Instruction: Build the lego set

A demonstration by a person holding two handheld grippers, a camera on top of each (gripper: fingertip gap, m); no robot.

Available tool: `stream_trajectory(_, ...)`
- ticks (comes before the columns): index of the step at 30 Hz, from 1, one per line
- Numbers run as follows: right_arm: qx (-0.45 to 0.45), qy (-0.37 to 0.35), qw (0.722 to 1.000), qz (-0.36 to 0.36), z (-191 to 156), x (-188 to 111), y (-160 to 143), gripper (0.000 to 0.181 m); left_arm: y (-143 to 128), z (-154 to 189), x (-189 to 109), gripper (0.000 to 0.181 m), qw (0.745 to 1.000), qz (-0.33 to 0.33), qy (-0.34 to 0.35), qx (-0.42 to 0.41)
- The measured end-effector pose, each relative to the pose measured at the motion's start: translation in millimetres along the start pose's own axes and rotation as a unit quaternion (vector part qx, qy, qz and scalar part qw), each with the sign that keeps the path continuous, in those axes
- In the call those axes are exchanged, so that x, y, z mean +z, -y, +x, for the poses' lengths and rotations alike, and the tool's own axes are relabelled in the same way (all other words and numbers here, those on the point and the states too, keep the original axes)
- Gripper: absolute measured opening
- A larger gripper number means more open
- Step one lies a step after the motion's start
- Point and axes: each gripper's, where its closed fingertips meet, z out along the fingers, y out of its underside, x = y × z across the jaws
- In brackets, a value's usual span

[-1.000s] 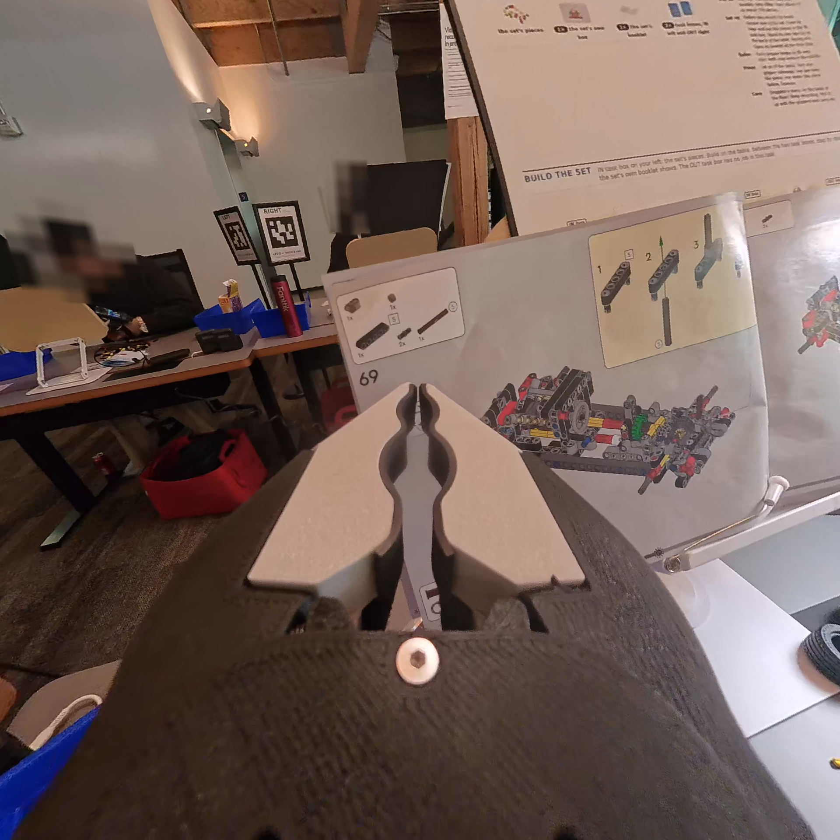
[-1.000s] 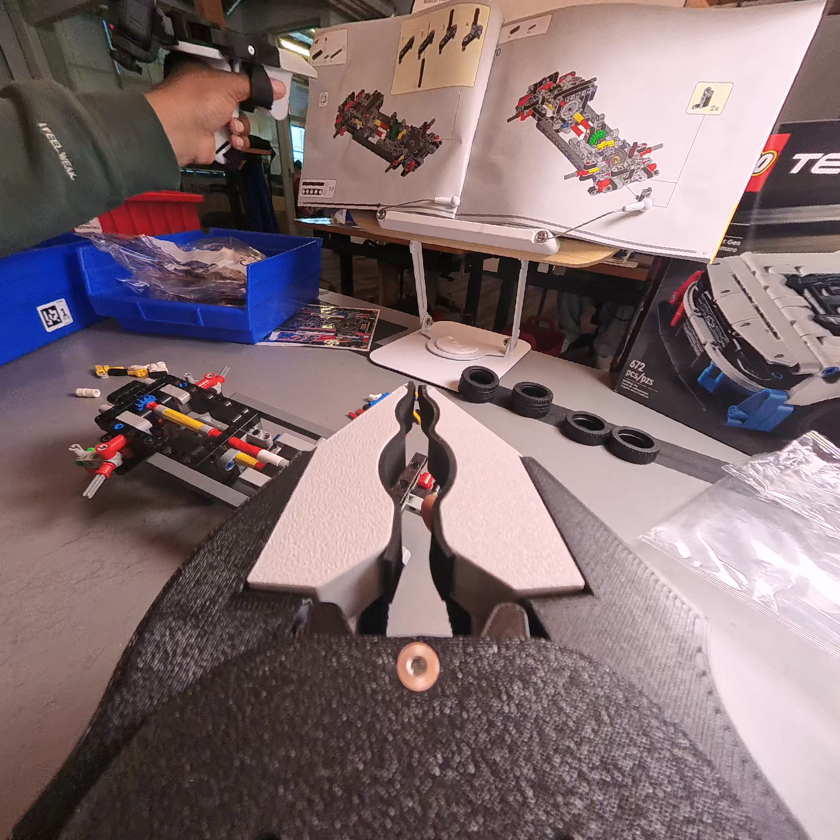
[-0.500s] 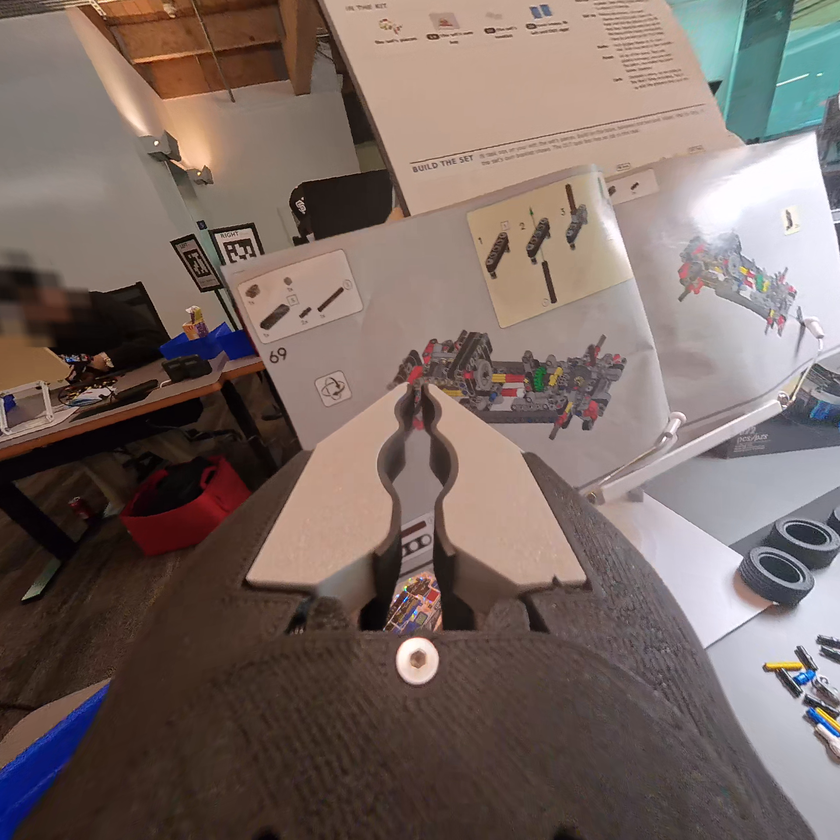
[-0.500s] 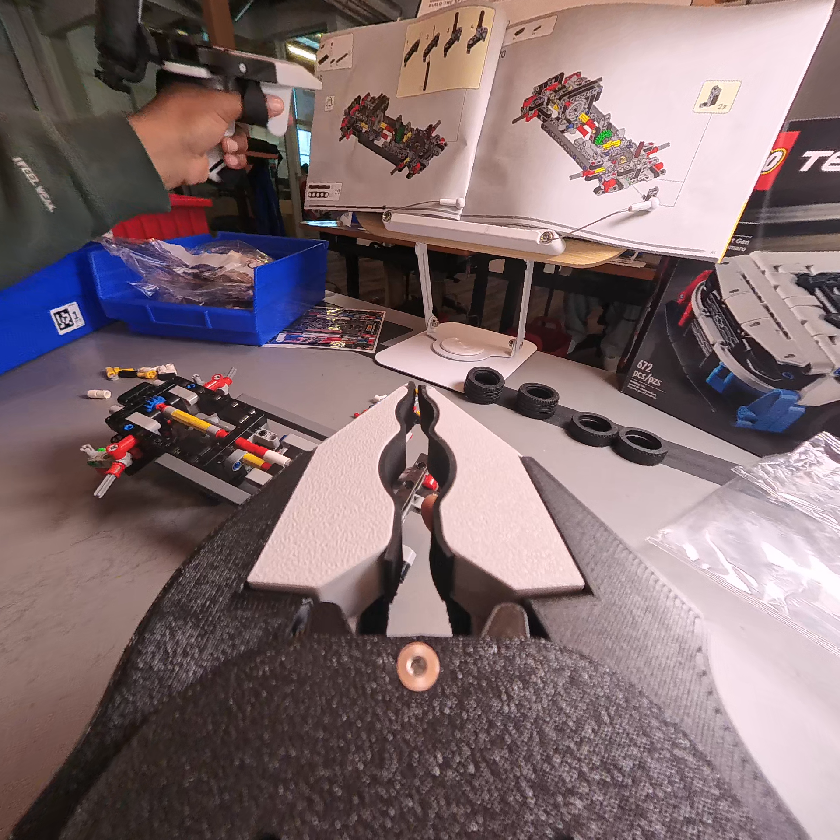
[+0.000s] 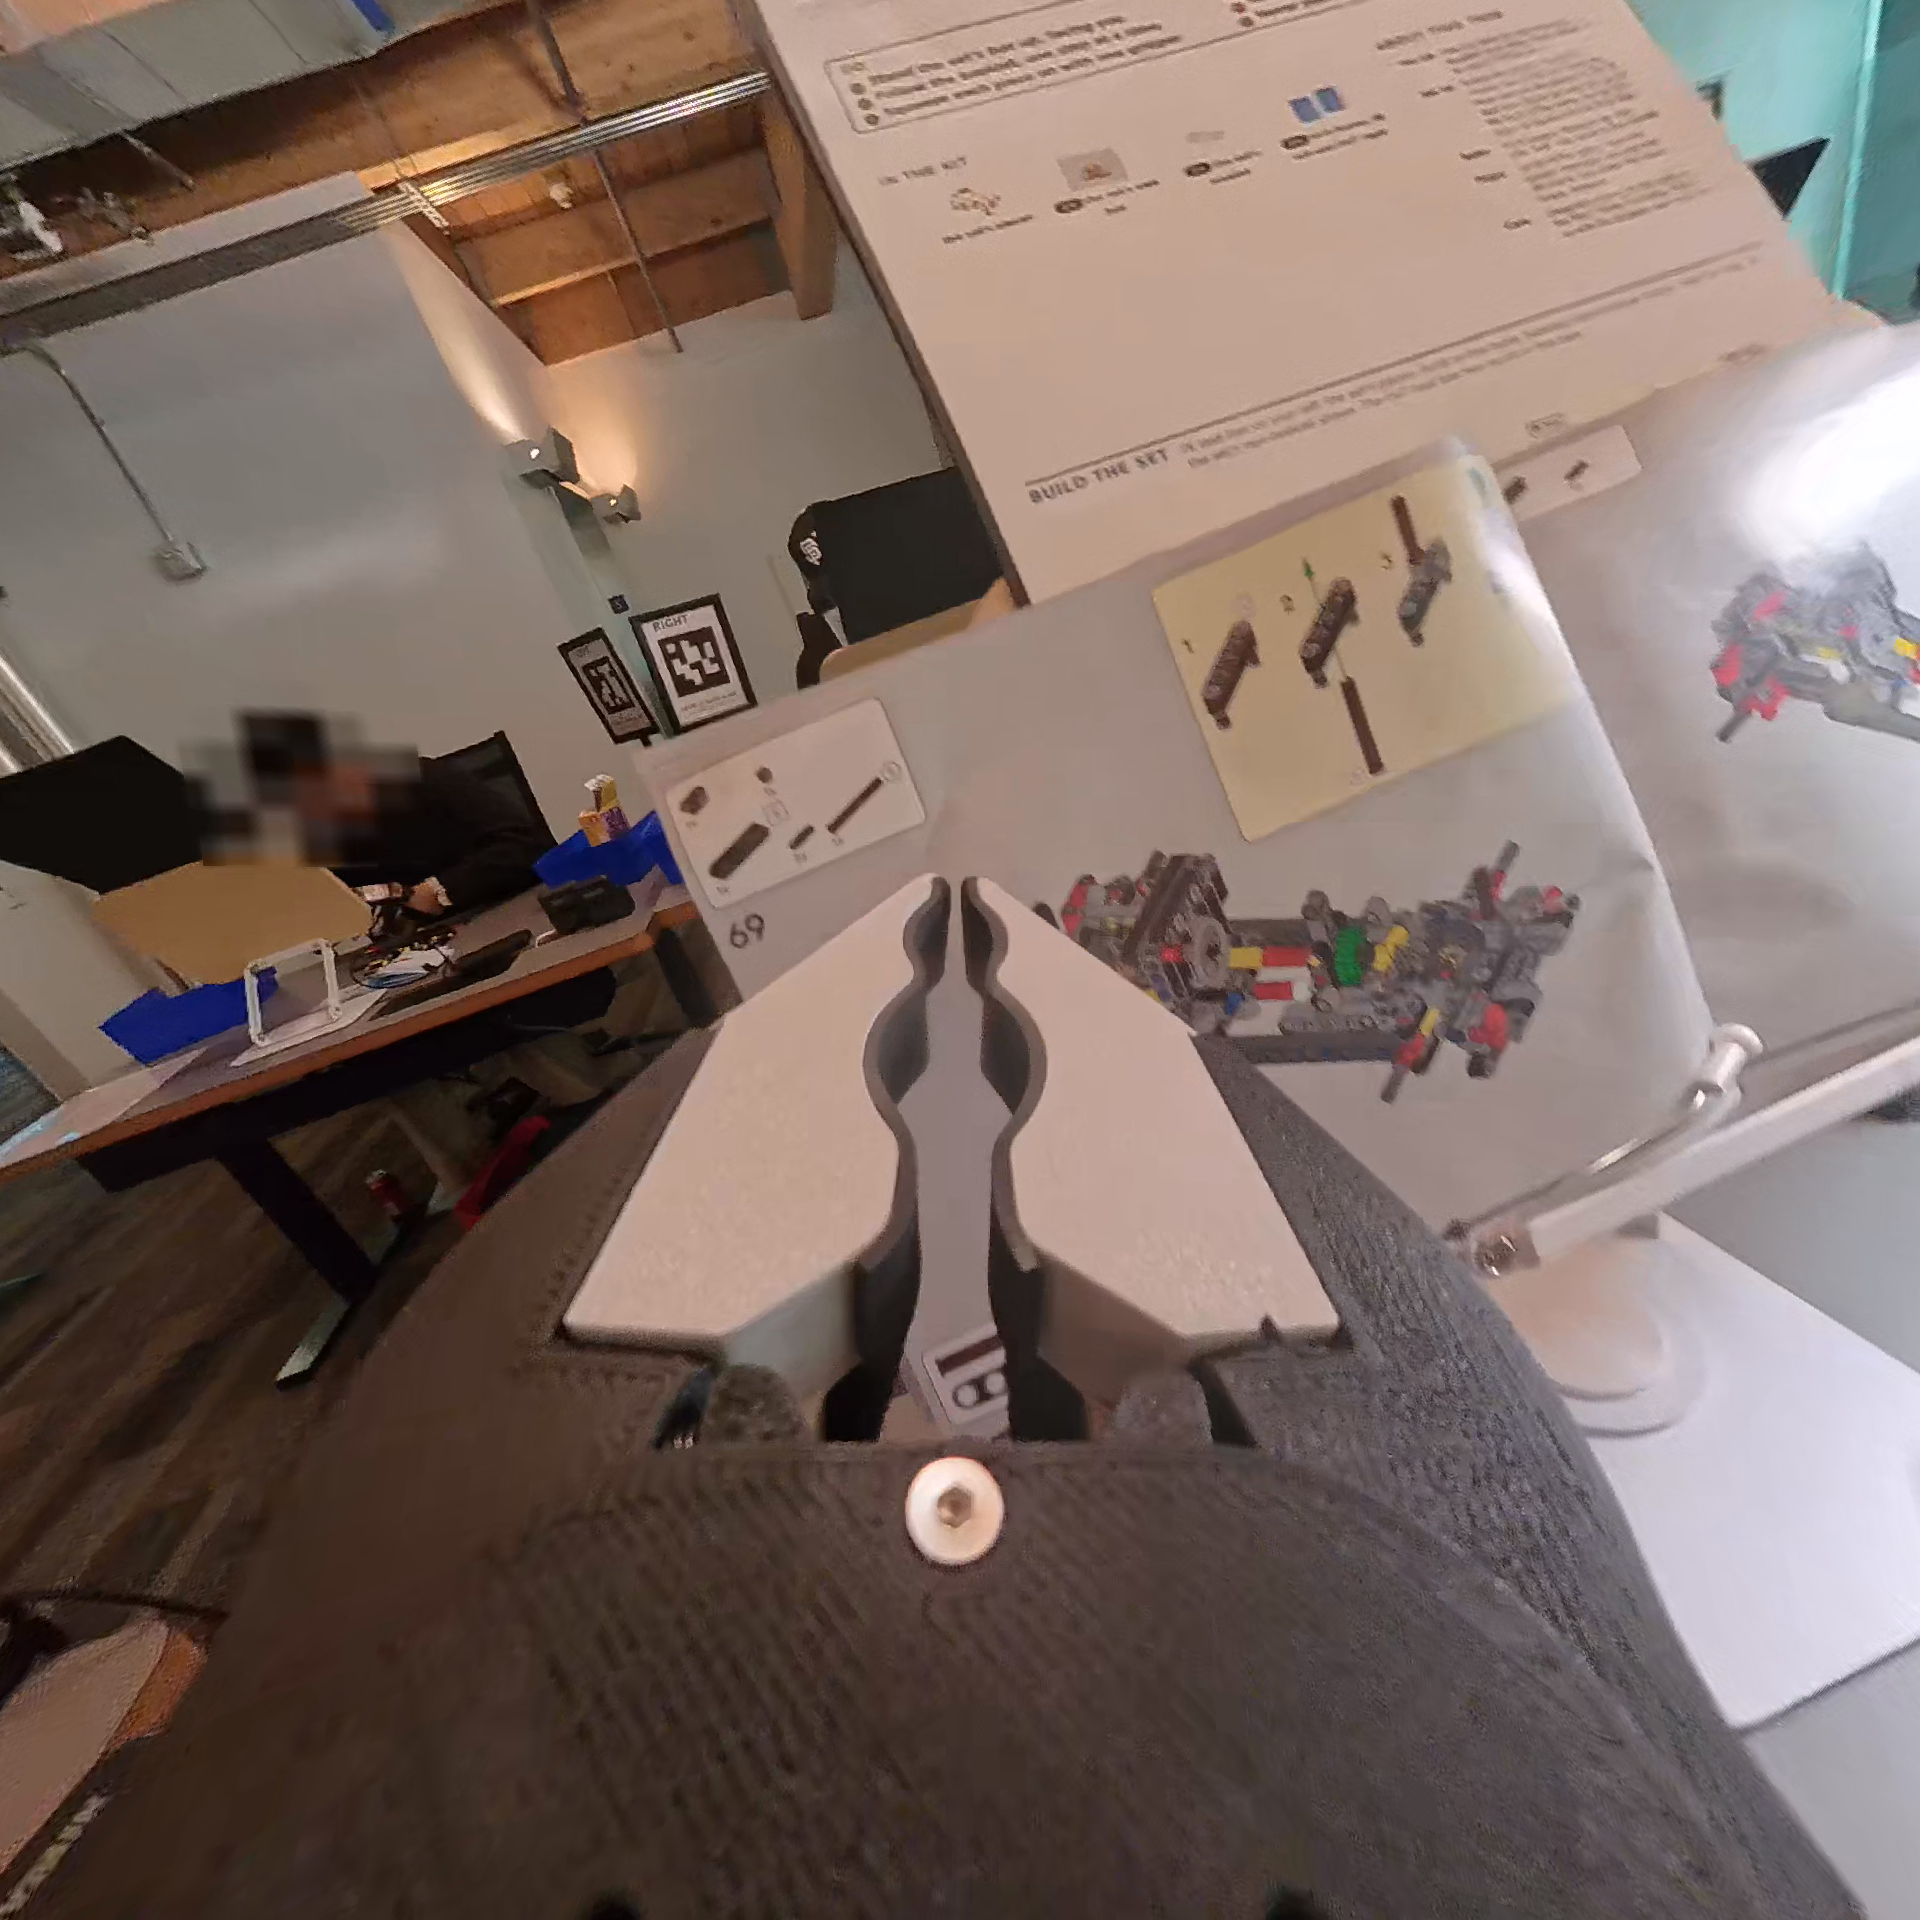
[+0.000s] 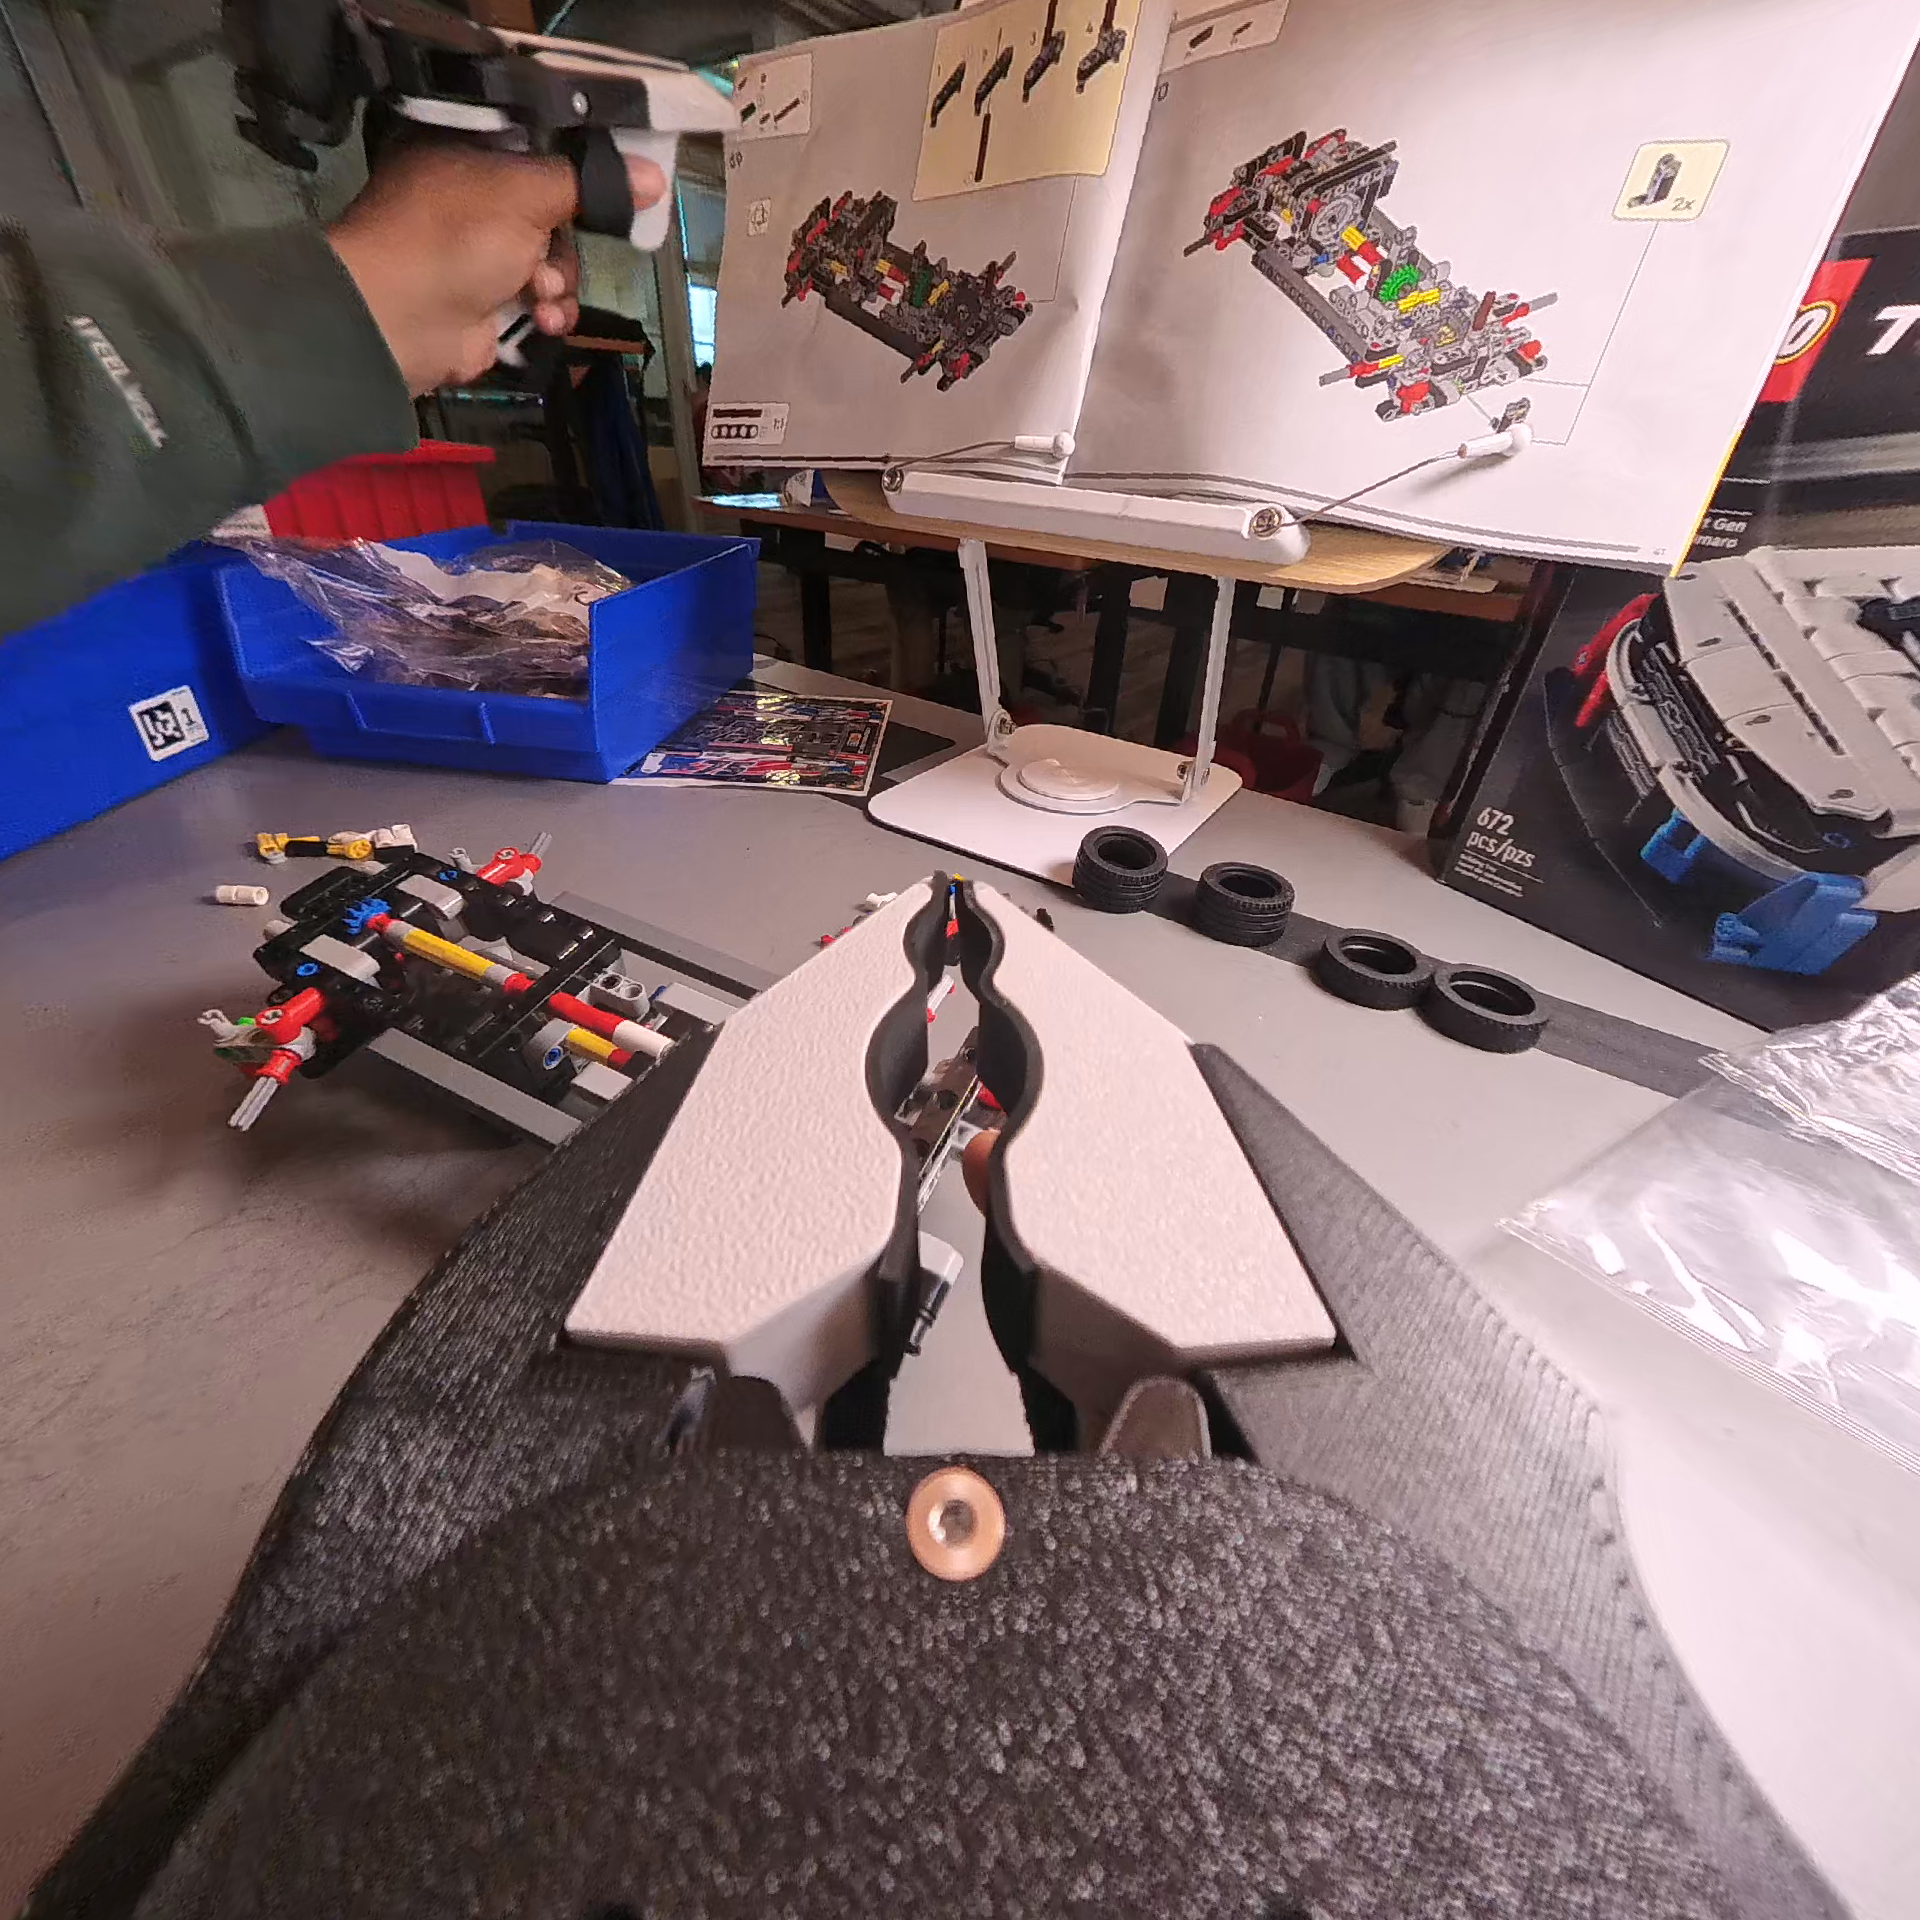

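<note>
1. Grey table (image 6: 727, 862) in a workshop with wooden ceiling beams and more desks behind.
2. Half-built chassis (image 6: 436, 977) flat on the table at left, small loose parts (image 6: 312, 844) just beyond it.
3. Open booklet (image 6: 1299, 239) propped on a white stand (image 6: 1049, 790); four tyres (image 6: 1309, 935) in a row to the right of the stand's base.
4. Blue bin (image 6: 540, 665) with plastic bags at rear left, set box (image 6: 1714, 769) upright at right, clear bag (image 6: 1766, 1226) near right edge.
5. Right gripper (image 6: 954, 896) low over the table, fingers together; holding anything: cannot tell.
6. Left gripper (image 5: 954, 896) raised in a hand (image 6: 468, 249), aimed at the booklet's left page, fingers nearly together, nothing between.
</note>
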Motion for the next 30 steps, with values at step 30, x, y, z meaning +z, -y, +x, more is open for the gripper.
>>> stream_trajectory(30, -0.018, 0.038, 0.998, -0.036, 3.0, 6.6, -0.5, 0.0, -13.7, 116.6, -224.7, 0.012, 0.953, -0.02, -0.241, -0.184)
